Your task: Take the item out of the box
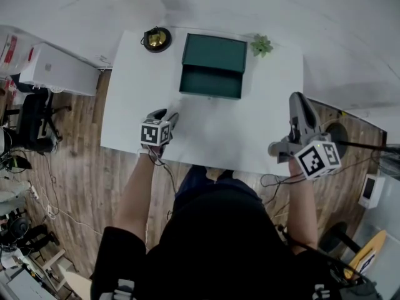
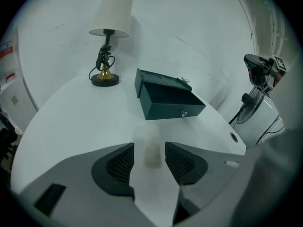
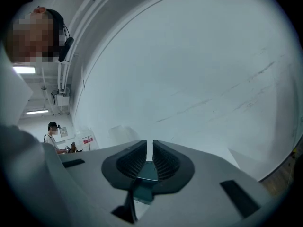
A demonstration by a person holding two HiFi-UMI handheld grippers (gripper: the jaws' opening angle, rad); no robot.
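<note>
The dark green box (image 1: 214, 64) (image 2: 168, 100) stands open at the far middle of the white table (image 1: 250, 136), its lid raised. My left gripper (image 1: 167, 115) (image 2: 149, 157) hovers low over the table's front left, open. A small pale item (image 2: 152, 149), blurred, lies on the table between its pads, which stand clear of it. My right gripper (image 1: 299, 99) (image 3: 150, 157) is lifted at the table's right edge and points at a bare wall. Its jaws stand nearly together, nothing visibly gripped. A dark green patch shows through the slit low down; I cannot tell what it is.
A lamp (image 1: 156, 39) (image 2: 108, 41) with a brass base stands at the far left corner. A small green plant (image 1: 262, 44) (image 2: 183, 81) sits beside the box's far right. A floor fan (image 2: 248, 110) stands beyond the table's right edge. Wooden floor surrounds the table.
</note>
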